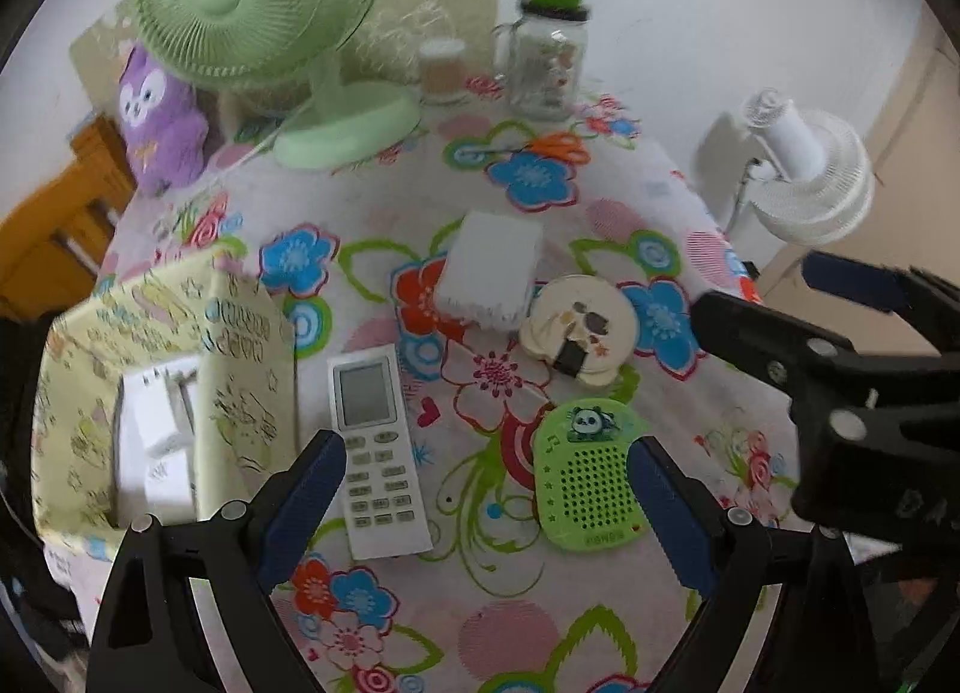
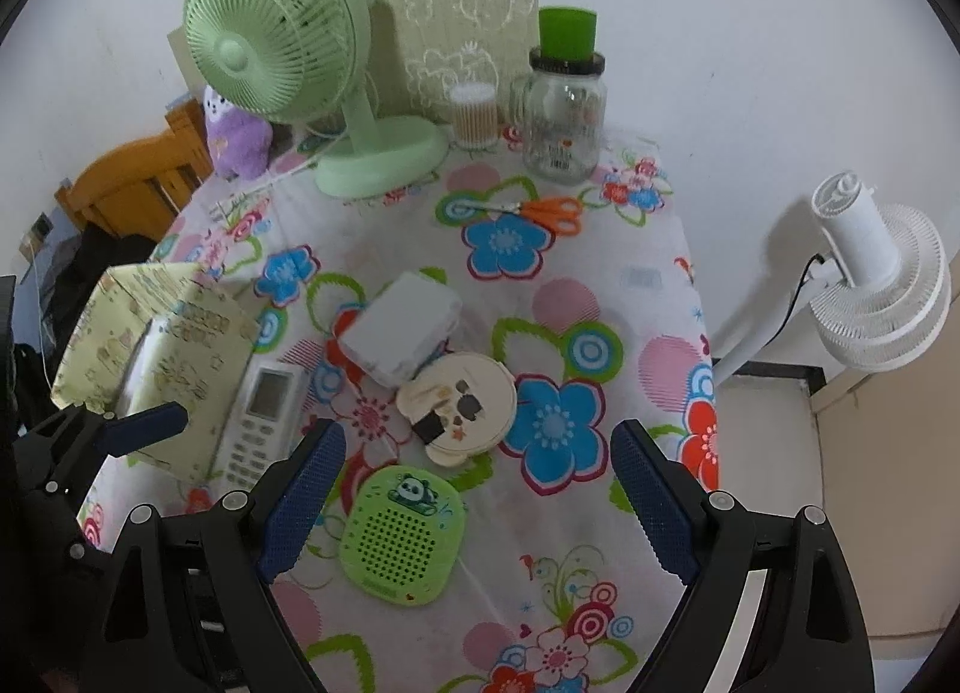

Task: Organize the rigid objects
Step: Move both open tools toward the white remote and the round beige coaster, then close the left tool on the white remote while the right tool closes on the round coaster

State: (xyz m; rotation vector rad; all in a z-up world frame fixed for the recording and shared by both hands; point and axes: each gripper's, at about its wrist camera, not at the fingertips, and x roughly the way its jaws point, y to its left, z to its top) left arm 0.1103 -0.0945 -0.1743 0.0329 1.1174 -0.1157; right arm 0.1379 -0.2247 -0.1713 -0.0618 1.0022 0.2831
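Both grippers, left gripper (image 1: 486, 507) and right gripper (image 2: 480, 501), hang with fingers spread wide and empty over the floral-clothed worktop (image 2: 630, 285). The white remote control (image 1: 378, 453) and green perforated panda speaker (image 1: 591, 483) lie side by side, close enough that a finger may knock the neighbour.

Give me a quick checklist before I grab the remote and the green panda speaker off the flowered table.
1. Left tongs open and empty: ok.
2. Right tongs open and empty: ok.
3. Remote lies flat, top uncovered: ok.
4. Green panda speaker lies flat, nothing on it: ok.
5. Room around the remote: not ok, the yellow box sits close beside it.
6. Free space inside the yellow box: cannot tell, white items already lie in it.
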